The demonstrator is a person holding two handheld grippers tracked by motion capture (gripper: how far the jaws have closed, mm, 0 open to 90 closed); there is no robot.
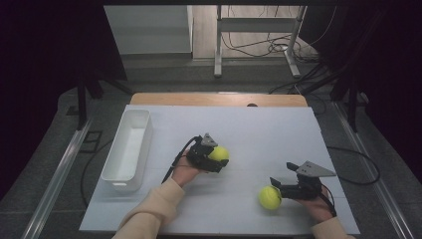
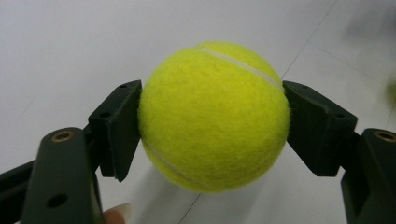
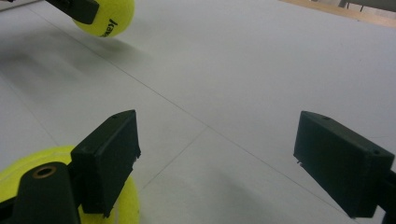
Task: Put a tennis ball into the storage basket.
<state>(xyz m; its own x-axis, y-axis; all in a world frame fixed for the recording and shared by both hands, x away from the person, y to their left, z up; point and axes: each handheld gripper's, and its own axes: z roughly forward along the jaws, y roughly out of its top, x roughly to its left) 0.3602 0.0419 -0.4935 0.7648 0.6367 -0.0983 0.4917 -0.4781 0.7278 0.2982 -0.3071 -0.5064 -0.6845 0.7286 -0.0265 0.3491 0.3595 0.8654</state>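
Observation:
A yellow tennis ball (image 1: 220, 152) (image 2: 212, 116) sits between the jaws of my left gripper (image 1: 215, 158) near the middle of the white table surface (image 1: 268, 129). The gripper is shut on it: both black pads (image 2: 119, 126) press its sides, and it rests on or just above the surface. A second tennis ball (image 1: 269, 197) (image 3: 128, 203) lies at the front right. My right gripper (image 1: 281, 174) (image 3: 217, 158) is open just right of it. That ball is outside the gap, under the left jaw in the right gripper view. The held ball (image 3: 109, 18) shows farther off there.
A long white bin (image 1: 142, 147) stands along the left edge of the table, empty as far as I can see. A wooden table edge (image 1: 219, 98) runs along the back. Cables and a metal stand (image 1: 259, 45) are on the floor beyond.

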